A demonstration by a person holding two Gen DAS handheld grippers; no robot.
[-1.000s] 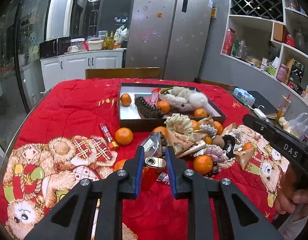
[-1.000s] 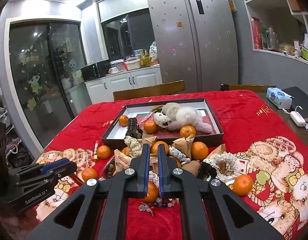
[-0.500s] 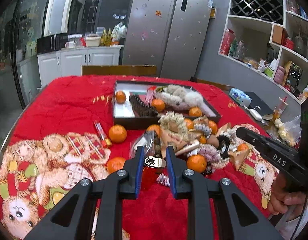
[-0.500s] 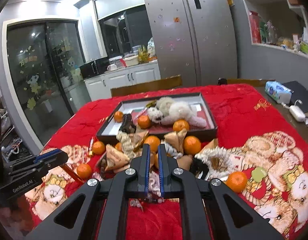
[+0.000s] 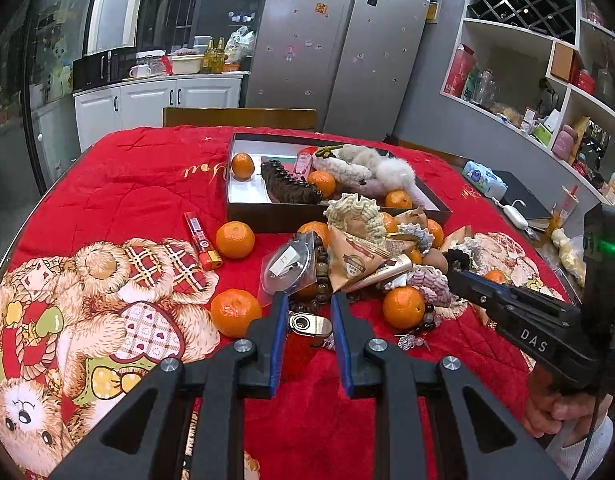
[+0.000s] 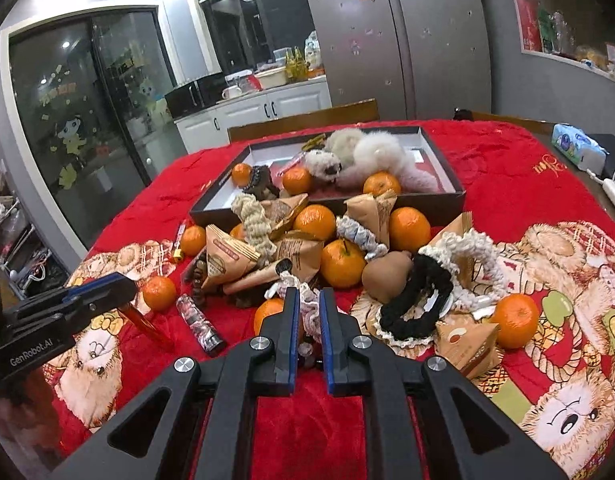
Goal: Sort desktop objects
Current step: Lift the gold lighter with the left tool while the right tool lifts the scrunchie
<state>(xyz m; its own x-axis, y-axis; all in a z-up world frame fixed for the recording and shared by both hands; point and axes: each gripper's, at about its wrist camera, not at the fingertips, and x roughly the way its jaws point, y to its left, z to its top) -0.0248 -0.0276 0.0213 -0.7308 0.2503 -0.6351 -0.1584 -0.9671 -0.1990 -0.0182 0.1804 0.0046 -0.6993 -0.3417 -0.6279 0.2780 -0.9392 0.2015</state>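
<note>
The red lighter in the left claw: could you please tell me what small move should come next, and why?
Probably carry it forward and slightly up, toward the black box. The left claw is already shut on the red lighter, the box lies straight ahead beyond the clutter, and its near left corner shows bare floor.

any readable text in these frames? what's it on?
"DAS": on the right gripper body, left wrist view.
"GenRobot.AI": on the left gripper body, right wrist view.
Gold script on the red tablecloth: too stylised to read.
Print on the brown paper packets and red stick: too small.
</note>
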